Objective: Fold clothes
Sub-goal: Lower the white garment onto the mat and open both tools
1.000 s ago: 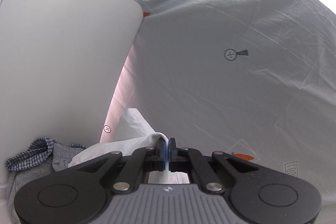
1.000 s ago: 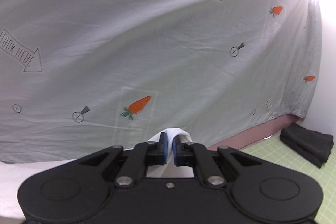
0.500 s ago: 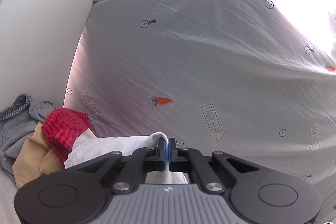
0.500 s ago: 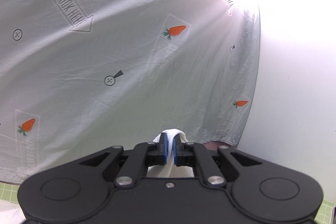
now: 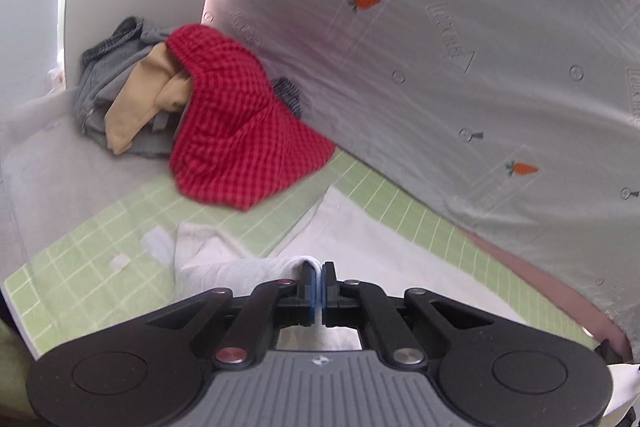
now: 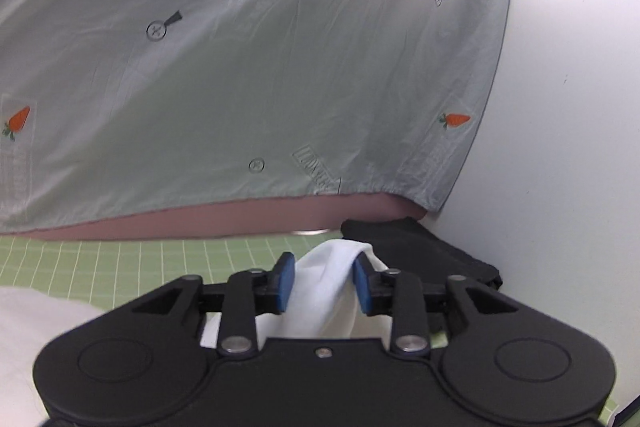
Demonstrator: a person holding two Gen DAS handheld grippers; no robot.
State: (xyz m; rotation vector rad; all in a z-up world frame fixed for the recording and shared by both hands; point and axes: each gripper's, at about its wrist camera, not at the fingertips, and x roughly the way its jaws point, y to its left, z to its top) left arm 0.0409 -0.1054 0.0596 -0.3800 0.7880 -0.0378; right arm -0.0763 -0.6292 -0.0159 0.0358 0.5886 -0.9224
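The left tool (image 5: pixel 319 287) is clamped on the white garment (image 5: pixel 372 239), which spreads ahead over the green grid mat (image 5: pixel 100 227); the right tool (image 6: pixel 322 285) stands apart, cloth bunched between its pads.

Worktop covered by a pale green cutting mat with a white grid (image 5: pixel 100 227). Spread flat on the mat, a white cloth garment (image 5: pixel 380 251). Beyond the mat's far left corner, a heap with a red checked cloth (image 5: pixel 240 131) on top. At the mat's far right corner, a folded black cloth (image 6: pixel 420 247).
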